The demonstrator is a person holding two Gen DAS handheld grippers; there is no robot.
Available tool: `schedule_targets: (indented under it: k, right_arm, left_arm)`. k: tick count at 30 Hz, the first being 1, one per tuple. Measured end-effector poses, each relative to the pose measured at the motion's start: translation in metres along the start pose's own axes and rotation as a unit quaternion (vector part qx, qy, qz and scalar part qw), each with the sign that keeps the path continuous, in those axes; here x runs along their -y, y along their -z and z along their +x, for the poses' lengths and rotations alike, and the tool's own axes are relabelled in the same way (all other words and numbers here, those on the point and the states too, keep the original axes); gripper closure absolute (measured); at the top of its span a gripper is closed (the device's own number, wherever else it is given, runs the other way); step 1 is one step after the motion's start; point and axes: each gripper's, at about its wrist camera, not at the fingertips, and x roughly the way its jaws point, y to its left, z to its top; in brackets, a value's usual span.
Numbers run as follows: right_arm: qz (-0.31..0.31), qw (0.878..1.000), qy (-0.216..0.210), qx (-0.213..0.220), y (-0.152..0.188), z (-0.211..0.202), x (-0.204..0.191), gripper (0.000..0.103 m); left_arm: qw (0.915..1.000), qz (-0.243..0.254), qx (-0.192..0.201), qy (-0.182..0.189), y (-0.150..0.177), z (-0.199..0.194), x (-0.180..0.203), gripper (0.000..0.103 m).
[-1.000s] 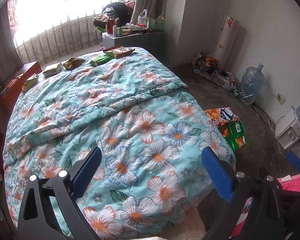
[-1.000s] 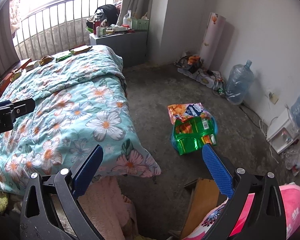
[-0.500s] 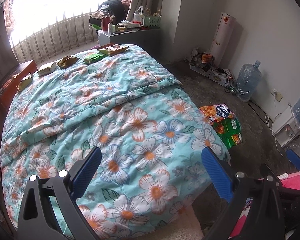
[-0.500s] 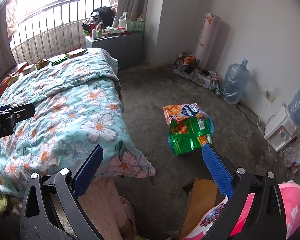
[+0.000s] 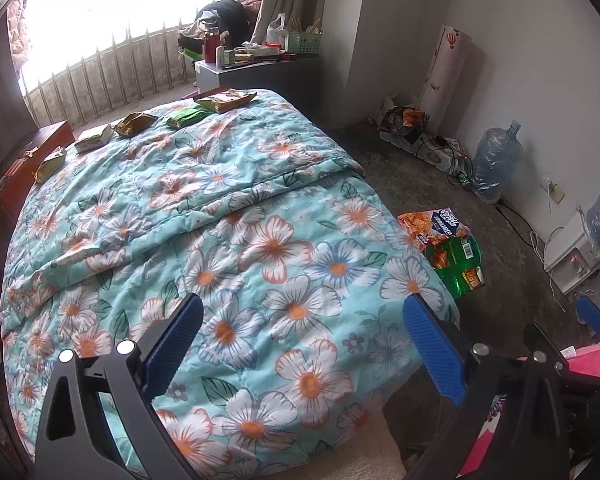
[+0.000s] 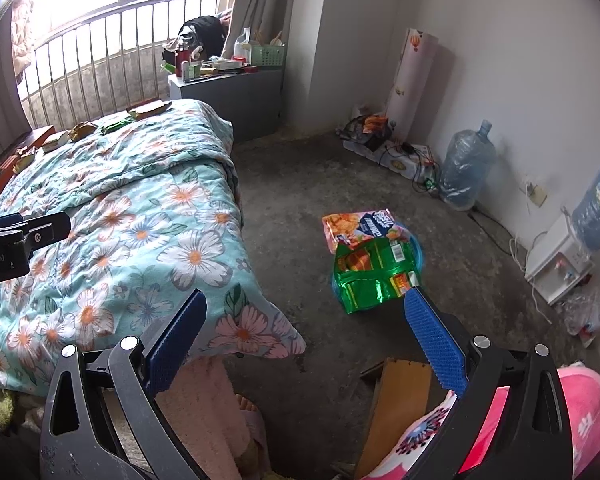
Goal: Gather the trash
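— So, where is the trash?
— A green bag (image 6: 374,276) lies flat on the floor just ahead of the right gripper (image 6: 304,330), overlapping an orange packet (image 6: 358,226); its long axis runs forward-left

— And the grasp?
— Both tongs, also the left gripper (image 5: 300,330), stand apart and empty; I would pinch the near edge

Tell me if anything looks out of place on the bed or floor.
Yes. Five snack wrappers lie in a row along the bed's far edge, and two snack bags sit on the floor atop a blue basin, hiding most of it.
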Motion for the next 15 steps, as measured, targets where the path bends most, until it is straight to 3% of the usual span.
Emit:
schedule_targets:
  k: [15]
  right_arm:
    - [0.000,1.000,0.000,0.000,-0.0003,-0.0013,-0.0022,0.008]
  left_arm:
    - [1.0000,-0.001,-0.002,0.001,-0.0003,0.0000,-0.0009,0.005]
